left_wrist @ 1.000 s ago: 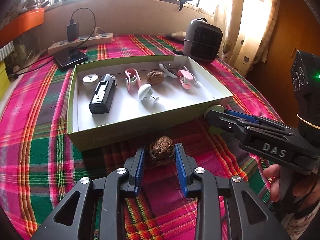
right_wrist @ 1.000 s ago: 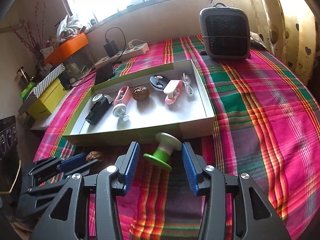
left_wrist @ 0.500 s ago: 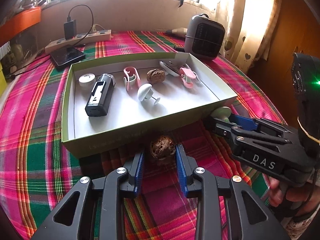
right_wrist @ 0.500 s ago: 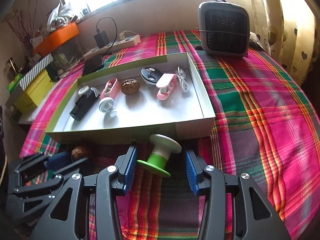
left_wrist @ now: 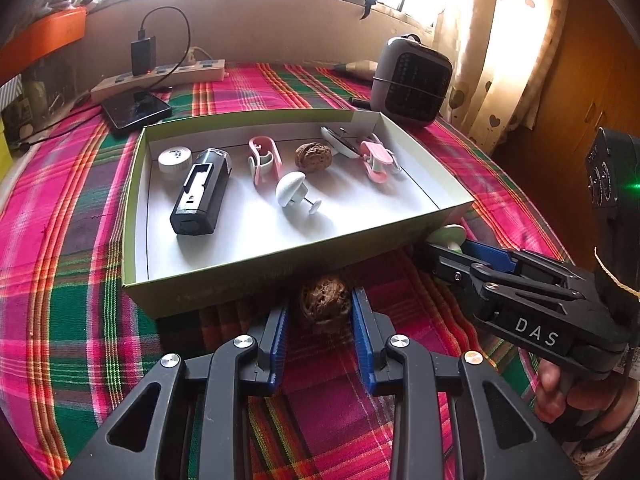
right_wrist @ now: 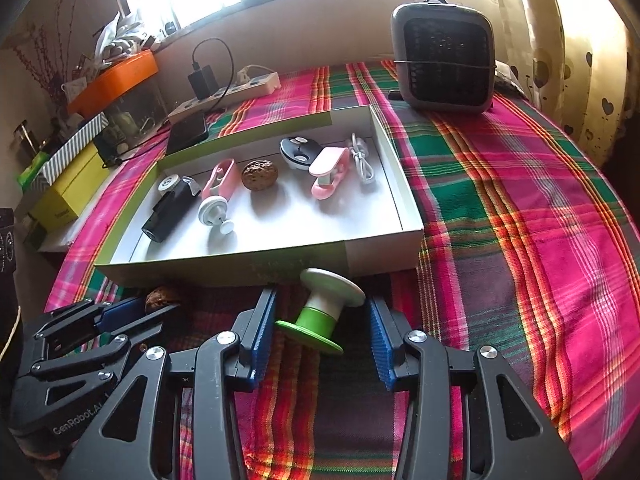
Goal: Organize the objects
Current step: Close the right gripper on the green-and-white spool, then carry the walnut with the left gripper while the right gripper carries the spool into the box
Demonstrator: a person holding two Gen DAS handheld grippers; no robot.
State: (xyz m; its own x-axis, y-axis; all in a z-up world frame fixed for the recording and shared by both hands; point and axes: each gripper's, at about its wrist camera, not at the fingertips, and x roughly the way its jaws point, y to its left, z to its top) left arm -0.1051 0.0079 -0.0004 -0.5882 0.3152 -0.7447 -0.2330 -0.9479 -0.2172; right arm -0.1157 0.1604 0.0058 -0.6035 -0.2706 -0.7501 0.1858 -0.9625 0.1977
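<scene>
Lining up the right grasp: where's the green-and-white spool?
Right wrist view: the spool lies tilted on the tablecloth between the open right gripper fingers, just outside the box front wall.

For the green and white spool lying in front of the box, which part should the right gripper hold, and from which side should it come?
Probably the narrow waist of the spool, between its white cap and green flange. It lies tilted on the cloth, and both discs are wider, so they would likely slip. The right gripper already straddles it from the near side, jaws open; close there.

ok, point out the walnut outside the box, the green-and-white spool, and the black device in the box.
walnut (left_wrist: pixel 323 307), left wrist view, its shell top.
green-and-white spool (right_wrist: pixel 320 312), right wrist view, its stem.
black device (left_wrist: pixel 200 194), left wrist view, its top face.
</scene>
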